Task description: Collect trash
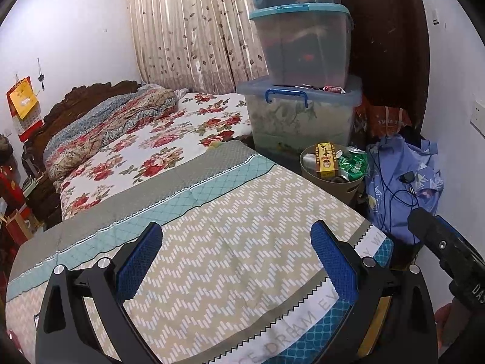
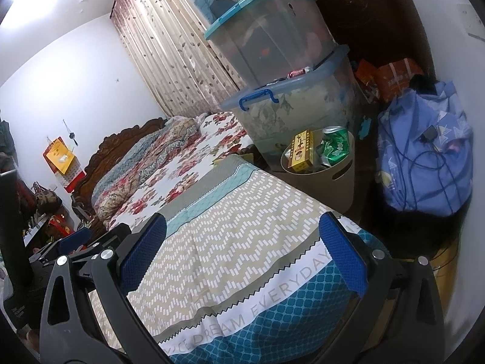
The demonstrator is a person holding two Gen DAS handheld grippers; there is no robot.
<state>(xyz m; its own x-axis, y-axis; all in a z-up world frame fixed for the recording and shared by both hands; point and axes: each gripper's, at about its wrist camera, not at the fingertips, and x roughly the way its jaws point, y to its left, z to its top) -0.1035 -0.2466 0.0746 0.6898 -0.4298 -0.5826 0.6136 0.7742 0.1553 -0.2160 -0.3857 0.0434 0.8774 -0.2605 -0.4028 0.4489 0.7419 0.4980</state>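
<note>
A beige trash bin (image 1: 342, 186) (image 2: 336, 176) stands on the floor past the far right corner of the patterned cloth-covered surface (image 1: 236, 242) (image 2: 230, 236). In it are a yellow box (image 1: 326, 159) (image 2: 301, 148) and a crushed green can (image 1: 353, 162) (image 2: 335, 145). My left gripper (image 1: 239, 261) is open and empty above the cloth. My right gripper (image 2: 242, 254) is open and empty above the cloth too; its body shows at the right edge of the left wrist view (image 1: 445, 248).
Stacked clear storage boxes (image 1: 300, 69) (image 2: 279, 60) stand behind the bin. A blue cloth bundle with a cable (image 1: 403, 182) (image 2: 424, 157) lies to the bin's right. A bed with a floral cover (image 1: 145, 142) (image 2: 169, 166) lies to the left.
</note>
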